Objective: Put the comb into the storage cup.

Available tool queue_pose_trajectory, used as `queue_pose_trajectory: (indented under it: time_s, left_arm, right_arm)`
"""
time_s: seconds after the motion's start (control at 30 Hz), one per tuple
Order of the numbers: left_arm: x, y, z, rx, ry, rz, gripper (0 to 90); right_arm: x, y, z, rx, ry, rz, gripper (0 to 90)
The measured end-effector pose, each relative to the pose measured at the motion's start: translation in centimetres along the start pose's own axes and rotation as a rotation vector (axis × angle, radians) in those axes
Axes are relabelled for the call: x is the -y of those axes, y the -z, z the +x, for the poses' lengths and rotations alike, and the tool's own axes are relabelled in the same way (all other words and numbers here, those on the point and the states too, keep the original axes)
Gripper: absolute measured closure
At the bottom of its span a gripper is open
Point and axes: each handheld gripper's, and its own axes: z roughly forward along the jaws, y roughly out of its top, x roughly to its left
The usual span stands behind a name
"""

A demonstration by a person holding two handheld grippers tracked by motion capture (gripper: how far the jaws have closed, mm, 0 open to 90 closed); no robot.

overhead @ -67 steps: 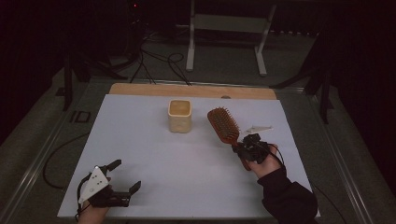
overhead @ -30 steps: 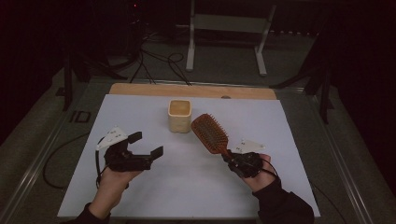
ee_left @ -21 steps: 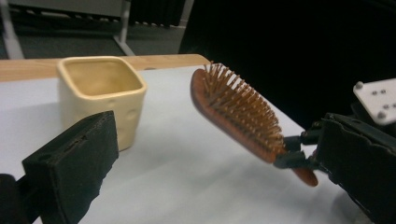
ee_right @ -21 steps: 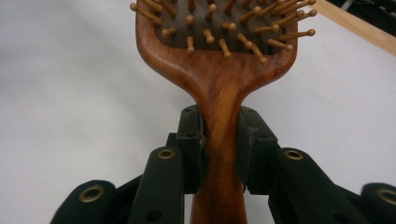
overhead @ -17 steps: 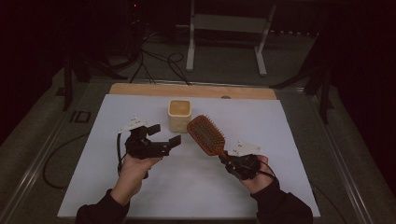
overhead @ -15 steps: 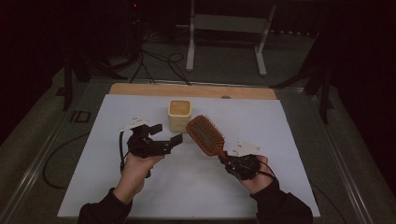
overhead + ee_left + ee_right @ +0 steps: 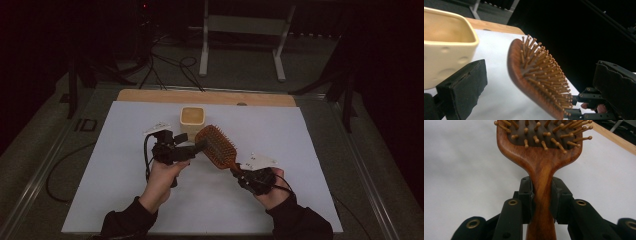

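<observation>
While the right gripper clamps the brown wooden paddle hairbrush by its handle above the white table, the left gripper brackets its head, jaws open. Looks like a handover; next, close on the head. Cream square cup sits behind.

- Left gripper: black body, blocky matt-black jaws, black cable looping beside the white table.
- Right gripper: black linkage arms with brass-ringed screw holes.
- Pale three-cornered plates top both grippers.
- Dark long sleeves.
</observation>
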Motion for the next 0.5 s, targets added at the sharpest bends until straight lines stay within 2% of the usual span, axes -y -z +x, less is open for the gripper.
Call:
queue_pose_trajectory:
  time_s: [0.3,0.5]
  left_arm:
    - [0.9,-1.9,0.4,0.025,0.073,0.019,0.0]
    - [1.2,-2.4,0.7,0.035,0.108,-0.001,0.1]
  right_arm:
    - [-0.2,0.1,0.4,-0.011,0.011,-0.01,73.1]
    - [-0.3,0.2,0.6,-0.016,0.019,-0.018,73.1]
